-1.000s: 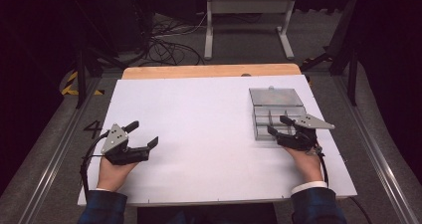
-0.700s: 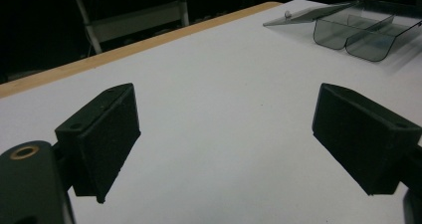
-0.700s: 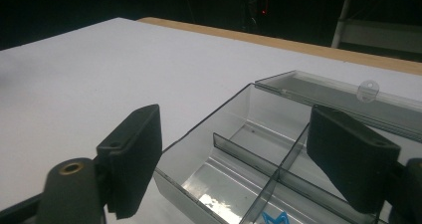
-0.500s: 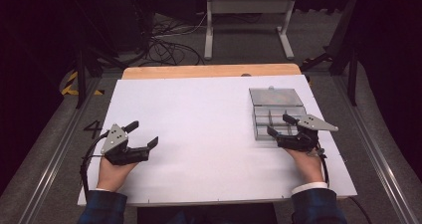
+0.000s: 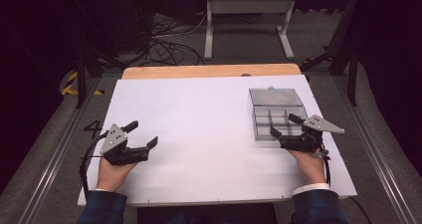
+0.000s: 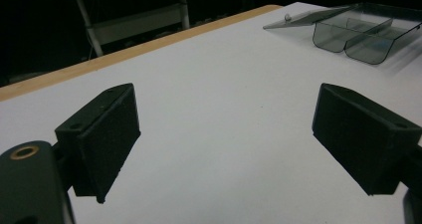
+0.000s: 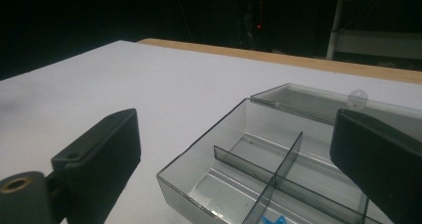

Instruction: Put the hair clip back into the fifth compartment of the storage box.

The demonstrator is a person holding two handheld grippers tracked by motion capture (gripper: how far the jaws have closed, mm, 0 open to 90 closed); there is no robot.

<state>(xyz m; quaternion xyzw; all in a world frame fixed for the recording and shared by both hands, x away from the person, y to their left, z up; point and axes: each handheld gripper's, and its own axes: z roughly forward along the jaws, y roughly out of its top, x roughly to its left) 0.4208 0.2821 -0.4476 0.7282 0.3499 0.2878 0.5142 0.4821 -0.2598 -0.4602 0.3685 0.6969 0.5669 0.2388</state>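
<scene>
A: Since the earlier frame, the right gripper (image 5: 284, 125) has barely shifted; its jaws have just been opening and now stand wide, nothing between them.

B: And the left gripper (image 5: 144, 134)?

A: Unmoved, spread wide, empty, resting on the white counter (image 5: 199, 114).

B: Step in hand?

A: Likely a release at the clear compartment box (image 5: 276, 115), far right, lid (image 5: 275, 96) open. Next: withdraw or reach in. Count: one box, two grippers; a blue item (image 7: 271, 220) inside, perhaps one.

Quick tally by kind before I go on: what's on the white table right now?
Clear grey plastic compartment box, lid open: 1
Small blue item inside the box: 1
Hand-held black tongs: 2, left and right
Total: 4
</scene>
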